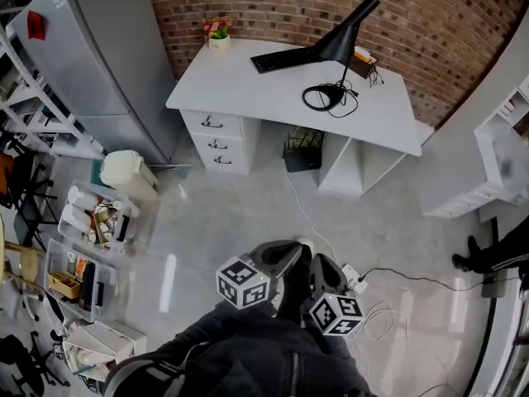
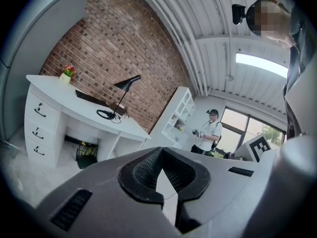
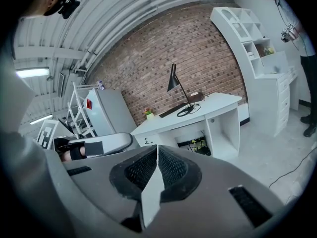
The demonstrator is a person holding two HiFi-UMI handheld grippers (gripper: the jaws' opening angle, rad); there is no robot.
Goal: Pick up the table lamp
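Grippers shut and empty, far from the work: my left gripper (image 2: 161,152) has its dark ribbed pads pressed together with nothing between them; my right gripper (image 3: 157,151) is clenched the same way, also on nothing. From my head view both are held close to my body above the pale grey floor (image 1: 223,213), side by side, each with its marker cube.

Across the room the black table lamp with a cone shade (image 1: 345,38) stands upright on the white curved desk (image 1: 248,85), towards the desk's right end and near the red brick wall (image 1: 273,2) behind it; its thin stem rises from a round black base with a black cord looped around it. Neither gripper is anywhere near it.

A flat black keyboard (image 1: 281,59) lies on the desk just left of the lamp's shade; a small pot of pink and red flowers (image 1: 218,31) sits at the desk's far left corner. Three white drawers (image 1: 216,143) fill the desk's left side; a black bin (image 1: 302,149) stands in the opening beside them.

A tall grey cabinet (image 1: 107,56) stands left of the desk, and a white shelf unit (image 1: 504,139) to its right; a person in a white top (image 2: 208,133) stands by the window beyond that unit.
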